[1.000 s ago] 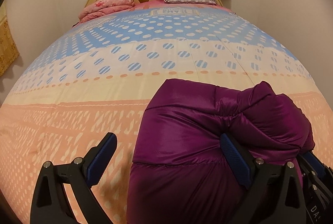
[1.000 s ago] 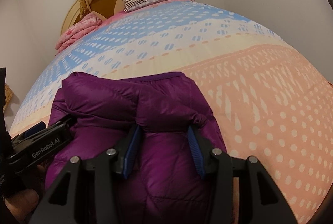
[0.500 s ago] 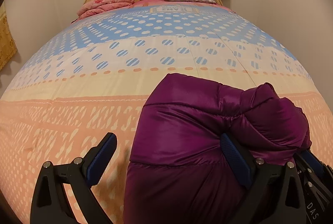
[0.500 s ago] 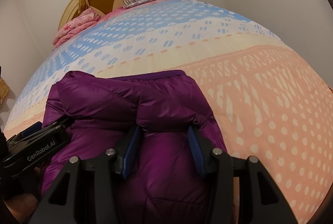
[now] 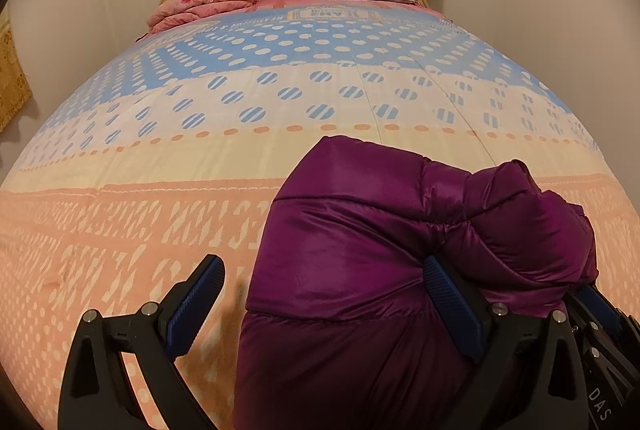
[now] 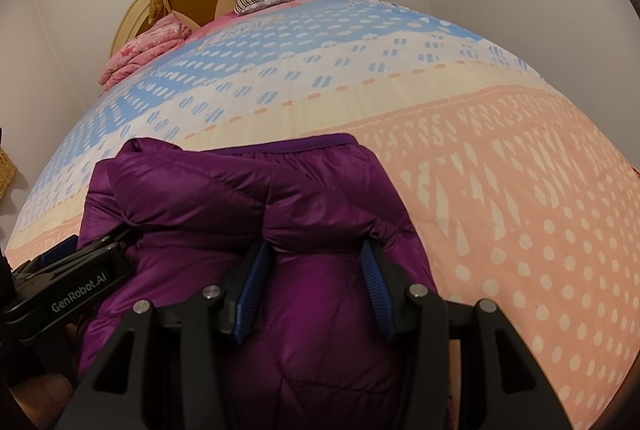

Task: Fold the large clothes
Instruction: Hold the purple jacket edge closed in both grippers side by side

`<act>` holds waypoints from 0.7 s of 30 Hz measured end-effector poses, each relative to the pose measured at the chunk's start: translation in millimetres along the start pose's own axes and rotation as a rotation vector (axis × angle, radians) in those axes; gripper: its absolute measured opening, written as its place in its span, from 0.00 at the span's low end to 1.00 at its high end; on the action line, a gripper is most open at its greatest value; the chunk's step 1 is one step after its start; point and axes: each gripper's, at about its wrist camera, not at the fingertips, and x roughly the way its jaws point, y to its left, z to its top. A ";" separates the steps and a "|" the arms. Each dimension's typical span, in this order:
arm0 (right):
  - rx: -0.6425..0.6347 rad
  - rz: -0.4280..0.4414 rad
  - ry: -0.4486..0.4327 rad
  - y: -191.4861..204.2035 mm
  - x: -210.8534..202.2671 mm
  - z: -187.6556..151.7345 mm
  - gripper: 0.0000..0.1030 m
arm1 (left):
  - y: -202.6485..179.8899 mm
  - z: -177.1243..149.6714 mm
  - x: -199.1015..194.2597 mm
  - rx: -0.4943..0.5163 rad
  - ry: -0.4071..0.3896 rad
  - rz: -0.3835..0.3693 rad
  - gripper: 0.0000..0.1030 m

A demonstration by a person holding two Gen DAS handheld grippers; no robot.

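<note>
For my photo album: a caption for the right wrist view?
Right hand-held gripper pinching a purple puffer jacket on a patterned bed.

Hardly anything is different. On the left gripper's (image 6: 60, 250) side, the purple jacket's (image 6: 304, 214) puffy edge has swelled out a little wider over the bedspread (image 6: 500, 190). That gripper's body has sagged a shade lower against it. The rest of the bed has only drifted a hair in both views.
</note>
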 end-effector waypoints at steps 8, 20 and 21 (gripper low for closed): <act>0.001 0.002 -0.001 0.3 0.4 0.1 0.50 | -1.7 0.2 2.4 0.007 0.006 0.007 0.97; 0.004 0.007 0.003 0.4 2.6 -0.7 0.50 | -1.1 0.2 3.2 0.008 0.010 0.010 0.98; 0.003 0.007 0.004 1.1 3.8 -0.8 0.50 | -0.6 0.0 3.5 0.008 0.011 0.010 0.98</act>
